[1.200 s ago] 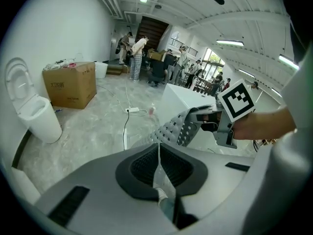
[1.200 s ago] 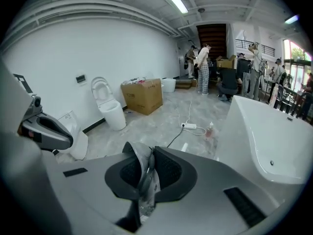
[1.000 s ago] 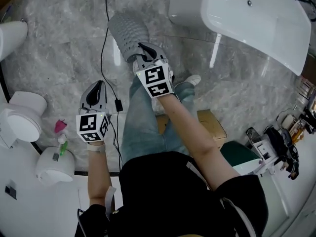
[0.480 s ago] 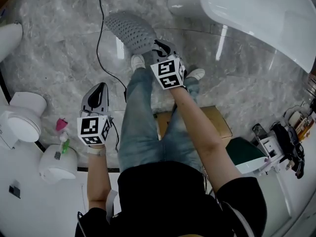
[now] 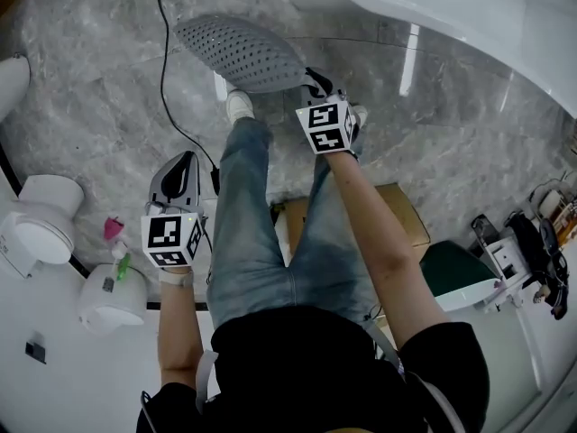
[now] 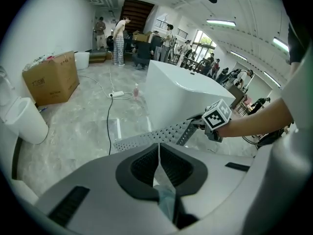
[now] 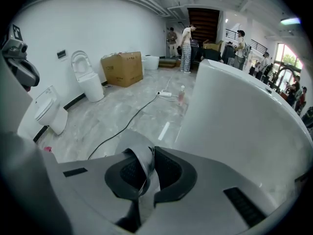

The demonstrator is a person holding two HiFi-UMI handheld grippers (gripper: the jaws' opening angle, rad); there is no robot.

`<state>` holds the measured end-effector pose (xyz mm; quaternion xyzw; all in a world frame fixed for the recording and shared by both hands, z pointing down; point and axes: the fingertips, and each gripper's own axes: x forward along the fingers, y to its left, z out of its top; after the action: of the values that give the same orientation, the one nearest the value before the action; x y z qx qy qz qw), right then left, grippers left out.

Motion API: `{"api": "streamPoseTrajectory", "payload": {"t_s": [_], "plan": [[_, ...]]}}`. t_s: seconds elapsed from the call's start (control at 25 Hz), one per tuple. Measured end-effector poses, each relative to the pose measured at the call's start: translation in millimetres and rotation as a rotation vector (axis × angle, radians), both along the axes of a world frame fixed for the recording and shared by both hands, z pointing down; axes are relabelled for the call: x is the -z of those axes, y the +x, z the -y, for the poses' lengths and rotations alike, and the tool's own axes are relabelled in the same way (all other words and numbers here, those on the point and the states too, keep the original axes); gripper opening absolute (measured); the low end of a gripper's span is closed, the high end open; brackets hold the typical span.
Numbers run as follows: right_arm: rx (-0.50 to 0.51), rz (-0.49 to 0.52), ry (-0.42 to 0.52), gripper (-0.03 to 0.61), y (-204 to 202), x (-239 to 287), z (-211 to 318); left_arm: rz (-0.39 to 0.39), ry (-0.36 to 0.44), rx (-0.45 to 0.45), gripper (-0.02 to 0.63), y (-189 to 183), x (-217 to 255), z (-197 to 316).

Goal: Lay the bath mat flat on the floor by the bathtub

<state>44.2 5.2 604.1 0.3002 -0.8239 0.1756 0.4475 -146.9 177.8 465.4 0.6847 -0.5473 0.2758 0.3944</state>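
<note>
The grey perforated bath mat (image 5: 239, 52) hangs just above the marble floor in front of the white bathtub (image 5: 469, 16). My right gripper (image 5: 313, 75) is shut on the mat's right edge, and in the right gripper view a fold of mat (image 7: 139, 153) sits pinched between the pads. My left gripper (image 5: 183, 161) is lower left, apart from the mat, shut with nothing in it. From the left gripper view (image 6: 158, 148) the mat (image 6: 156, 133) stretches out level from the right gripper (image 6: 195, 125), with the tub (image 6: 181, 94) behind it.
A black cable (image 5: 167, 88) runs across the floor under the mat's left end. Toilets (image 5: 36, 228) and a pink bottle (image 5: 110, 230) stand at the left. A cardboard box (image 5: 397, 215) and equipment sit behind my legs at the right. People stand far off.
My right gripper has carried the mat farther forward and lower, toward the tub. The mat has gone from a bunched hang to a wide, spread shape. My left gripper shifted a little forward.
</note>
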Motion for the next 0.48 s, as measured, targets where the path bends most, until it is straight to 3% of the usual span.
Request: {"api": "streamPoseTrajectory", "payload": {"t_s": [0.48], "plan": [[0.028,-0.106,0.063,0.037,116,-33,23,0.008,-0.009,-0.055,0.021,69,-6,16]]}}
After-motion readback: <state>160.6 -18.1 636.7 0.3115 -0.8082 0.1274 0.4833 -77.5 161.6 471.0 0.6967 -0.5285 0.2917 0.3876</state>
